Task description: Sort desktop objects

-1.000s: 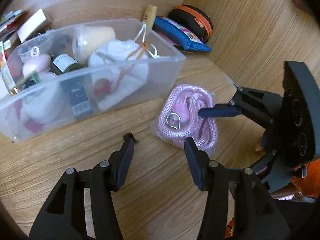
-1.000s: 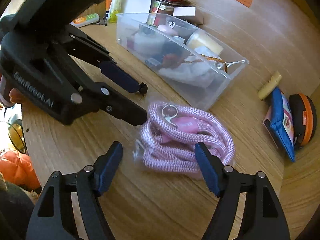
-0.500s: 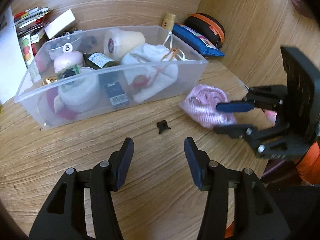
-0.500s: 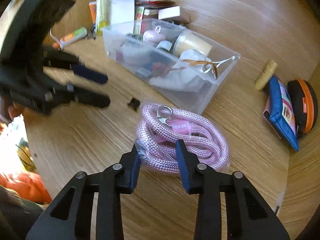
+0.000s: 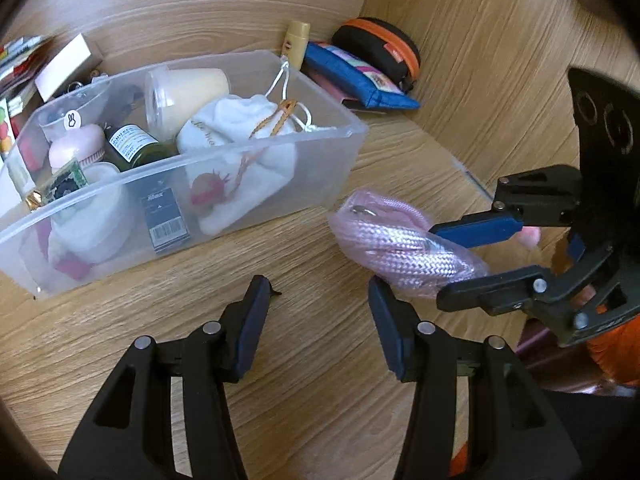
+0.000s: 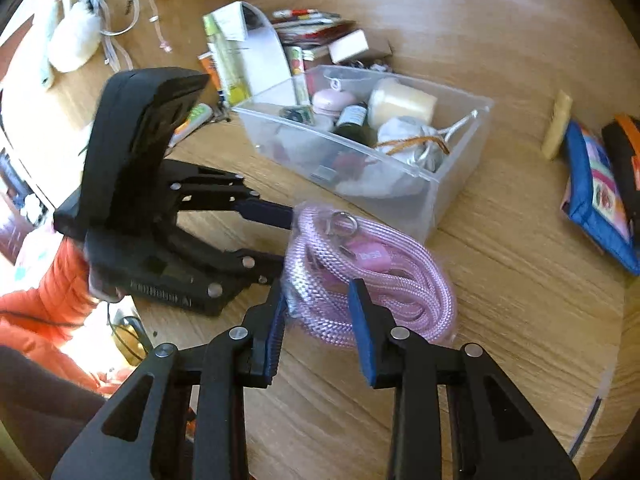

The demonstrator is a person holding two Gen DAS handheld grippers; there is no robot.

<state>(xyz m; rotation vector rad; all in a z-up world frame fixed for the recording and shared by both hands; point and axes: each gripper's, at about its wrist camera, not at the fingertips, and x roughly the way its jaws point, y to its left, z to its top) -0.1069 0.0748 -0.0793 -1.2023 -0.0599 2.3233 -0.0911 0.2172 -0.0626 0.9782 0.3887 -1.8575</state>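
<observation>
My right gripper [image 6: 318,300] is shut on a bagged coil of pink rope [image 6: 372,272] and holds it above the wooden desk; it also shows in the left wrist view [image 5: 404,244], to the right of the bin. A clear plastic bin [image 5: 280,184] holds a white drawstring pouch [image 5: 240,124], a cream cup, a dark bottle and other small items; it sits beyond the rope in the right wrist view [image 6: 440,196]. My left gripper [image 5: 320,304] is open and empty, low over the desk in front of the bin, and appears in the right wrist view [image 6: 280,240] left of the rope.
A blue pouch [image 5: 360,80], a black and orange case [image 5: 384,48] and a tan tube [image 5: 296,44] lie behind the bin by the wooden wall. Boxes, papers and a white carton [image 6: 248,56] crowd the far side. A small dark scrap [image 5: 276,292] lies on the desk.
My right gripper closed on the pink rope and lifted it off the desk toward the bin. My left gripper drew back and stayed open.
</observation>
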